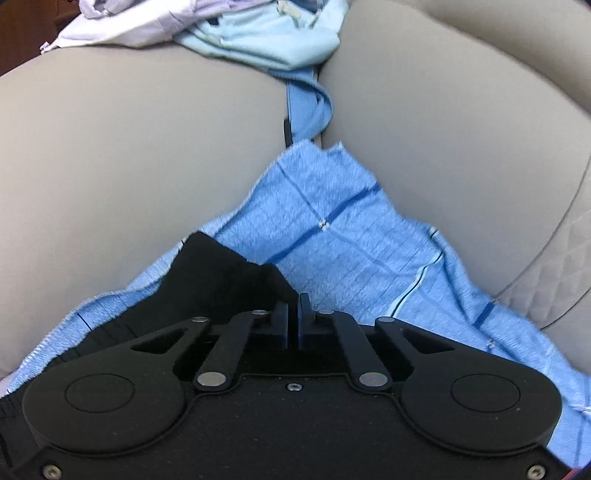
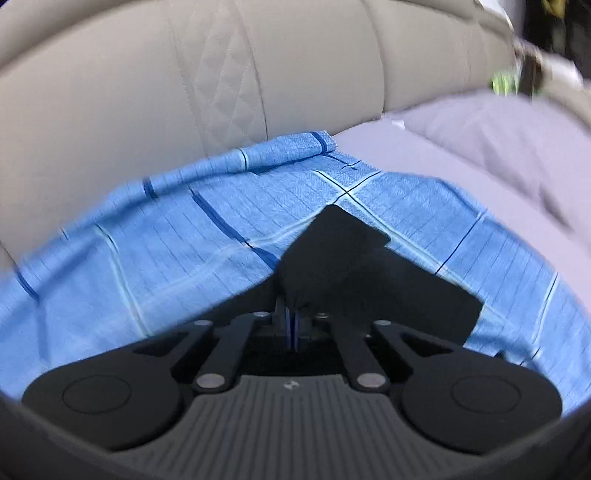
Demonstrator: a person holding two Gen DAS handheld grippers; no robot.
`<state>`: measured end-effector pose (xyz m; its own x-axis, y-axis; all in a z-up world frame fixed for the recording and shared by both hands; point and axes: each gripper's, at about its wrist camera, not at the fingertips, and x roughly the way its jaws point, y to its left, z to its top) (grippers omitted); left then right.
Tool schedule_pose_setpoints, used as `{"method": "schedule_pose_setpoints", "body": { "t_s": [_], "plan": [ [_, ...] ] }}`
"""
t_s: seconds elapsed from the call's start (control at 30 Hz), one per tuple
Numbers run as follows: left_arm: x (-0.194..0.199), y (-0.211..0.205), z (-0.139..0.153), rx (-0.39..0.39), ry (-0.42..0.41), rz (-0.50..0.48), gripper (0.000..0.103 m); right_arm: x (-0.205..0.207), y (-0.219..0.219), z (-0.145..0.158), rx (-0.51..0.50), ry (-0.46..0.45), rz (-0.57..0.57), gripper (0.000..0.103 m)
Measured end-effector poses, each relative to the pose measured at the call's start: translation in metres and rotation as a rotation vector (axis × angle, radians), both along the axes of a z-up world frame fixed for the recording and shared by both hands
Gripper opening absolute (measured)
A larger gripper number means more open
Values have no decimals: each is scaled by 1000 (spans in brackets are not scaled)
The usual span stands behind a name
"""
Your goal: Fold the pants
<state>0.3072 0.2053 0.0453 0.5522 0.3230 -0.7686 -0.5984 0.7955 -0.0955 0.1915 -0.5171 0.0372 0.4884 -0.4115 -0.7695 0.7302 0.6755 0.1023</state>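
The pants are black (image 1: 207,273); in the left wrist view a flap of them lies over a blue checked cloth (image 1: 332,229) on a beige sofa. My left gripper (image 1: 294,317) has its jaws closed together, with black fabric beside and under them; I cannot tell if it is pinched. In the right wrist view my right gripper (image 2: 293,317) is shut on a bunched edge of the black pants (image 2: 343,258), with blue cloth (image 2: 184,243) showing between the jaws. The rest of the pants is hidden under the grippers.
Beige sofa cushions (image 1: 129,147) surround the cloth, with a quilted backrest (image 2: 221,85). A light blue garment (image 1: 266,37) and a white one (image 1: 122,26) lie at the back. A lilac-grey fabric (image 2: 480,147) lies to the right.
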Motion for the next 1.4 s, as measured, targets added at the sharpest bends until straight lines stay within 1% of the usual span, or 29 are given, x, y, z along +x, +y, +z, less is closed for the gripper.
{"method": "schedule_pose_setpoints", "body": {
  "t_s": [0.1, 0.2, 0.3, 0.37, 0.47, 0.53, 0.6, 0.67, 0.73, 0.8, 0.9, 1.07, 1.1, 1.13, 1.17, 1.2, 1.23, 1.27, 1.3, 1.33, 1.37, 1.4],
  "plan": [
    [-14, 7, 19, -49, -38, -10, 4, -21, -1, 25, -35, -85, 2, 3],
    [-40, 7, 42, -43, -84, -52, 4, -56, -2, 51, -37, -173, -4, 3],
    [-80, 7, 66, -41, -139, -94, 4, -102, -2, 71, -39, -240, -17, 3],
    [-114, 9, 78, -52, -176, -107, 4, -130, 0, 75, -37, -263, -38, 3],
    [-169, 13, 88, -42, -215, -126, 4, -183, 6, 70, -27, -292, -82, 3],
    [-207, 16, 87, -33, -225, -123, 4, -210, 11, 61, -18, -285, -108, 3],
    [-237, 20, 83, -34, -216, -121, 4, -232, 16, 48, -14, -258, -137, 3],
    [-261, 23, 73, -32, -189, -115, 4, -254, 21, 37, -8, -229, -176, 3],
    [-279, 26, 60, -38, -145, -110, 4, -273, 24, 27, -3, -195, -209, 4],
    [-289, 29, 46, -41, -103, -94, 4, -280, 26, 15, 4, -146, -224, 4],
    [-300, 31, 29, -41, -49, -85, 4, -282, 28, 3, -2, -91, -234, 4],
    [-305, 24, 7, -24, 31, -95, 4, -279, 32, -11, -30, 16, -241, 5],
    [-306, 23, 5, -21, 46, -101, 5, -278, 34, -13, -40, 39, -240, 8],
    [-305, 21, 4, -21, 61, -109, 9, -276, 36, -14, -50, 70, -239, 11],
    [-306, 19, 4, -21, 72, -117, 13, -275, 38, -14, -63, 102, -248, 36],
    [-307, 17, 6, -14, 72, -120, 22, -275, 41, -12, -74, 114, -256, 45],
    [-308, 14, 9, -1, 64, -127, 42, -276, 44, -9, -82, 120, -268, 49],
    [-308, 12, 15, 17, 49, -132, 53, -275, 48, -5, -93, 117, -274, 60],
    [-311, 9, 21, 47, 23, -135, 71, -274, 53, 1, -107, 103, -267, 66],
    [-315, 5, 29, 86, -11, -138, 80, -271, 59, 8, -122, 83, -249, 67],
    [-318, 1, 36, 129, -43, -143, 83, -267, 67, 15, -141, 62, -223, 68],
    [-320, -5, 43, 175, -73, -156, 86, -261, 75, 22, -162, 44, -192, 71]
  ]
}}
